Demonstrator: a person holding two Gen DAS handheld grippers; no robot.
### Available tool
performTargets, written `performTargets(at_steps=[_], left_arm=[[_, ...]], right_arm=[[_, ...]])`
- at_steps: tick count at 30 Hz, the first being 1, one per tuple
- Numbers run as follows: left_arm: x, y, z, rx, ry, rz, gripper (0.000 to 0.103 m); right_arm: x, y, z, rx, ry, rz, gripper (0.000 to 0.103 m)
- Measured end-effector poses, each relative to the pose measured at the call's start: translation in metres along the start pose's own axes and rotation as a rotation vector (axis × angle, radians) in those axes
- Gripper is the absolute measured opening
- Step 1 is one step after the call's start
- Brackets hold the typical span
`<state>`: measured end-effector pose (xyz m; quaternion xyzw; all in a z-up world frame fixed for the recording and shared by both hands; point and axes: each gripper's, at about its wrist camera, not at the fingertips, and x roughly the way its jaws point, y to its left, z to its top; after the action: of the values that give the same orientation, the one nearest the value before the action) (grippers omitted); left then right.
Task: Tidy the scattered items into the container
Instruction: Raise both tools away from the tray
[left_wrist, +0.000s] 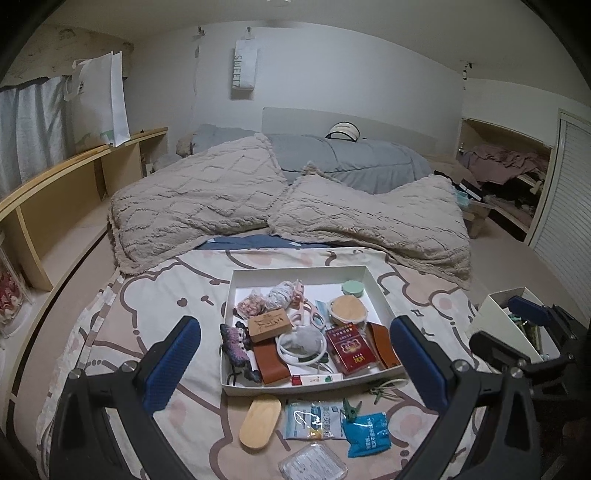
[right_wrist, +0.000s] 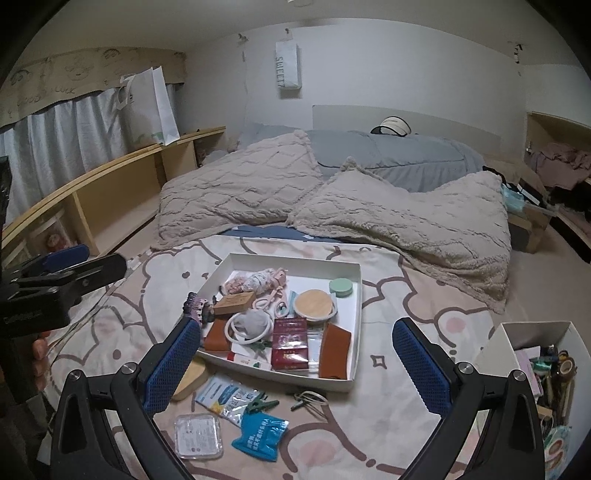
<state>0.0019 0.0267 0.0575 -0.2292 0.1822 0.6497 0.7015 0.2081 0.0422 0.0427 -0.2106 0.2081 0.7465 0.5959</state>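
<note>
Just below the white tray (left_wrist: 380, 291), 5 loose bits sit on the bed; both grippers' jaws gape apart, holding nothing.

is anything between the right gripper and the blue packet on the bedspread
Nothing visible. The right gripper is open above the bedspread, and the blue packet lies bare below it, outside the white tray. A green clip sits beside the packet, not on it.
</note>
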Motion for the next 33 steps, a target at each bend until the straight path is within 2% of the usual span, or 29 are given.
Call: performTargets(at_steps=[18, 27, 33], left_arm=[[-0.007, 0.017, -0.015, -0.015, -0.007, 0.024, 0.103], [-0.013, 0.025, -0.014, -0.024, -0.034, 0.041, 0.103], [-0.013, 0.027, -0.017, -0.02, -0.038, 0.006, 0.103]], right_arm=[[-0.018, -0.007, -0.003, 0.002, -0.065, -0.003, 0.103], [-0.015, -0.003, -0.009, -0.029, -0.034, -0.004, 0.103], [-0.011, -0.001, -0.015, -0.02, -0.004, 0.01, 0.103]])
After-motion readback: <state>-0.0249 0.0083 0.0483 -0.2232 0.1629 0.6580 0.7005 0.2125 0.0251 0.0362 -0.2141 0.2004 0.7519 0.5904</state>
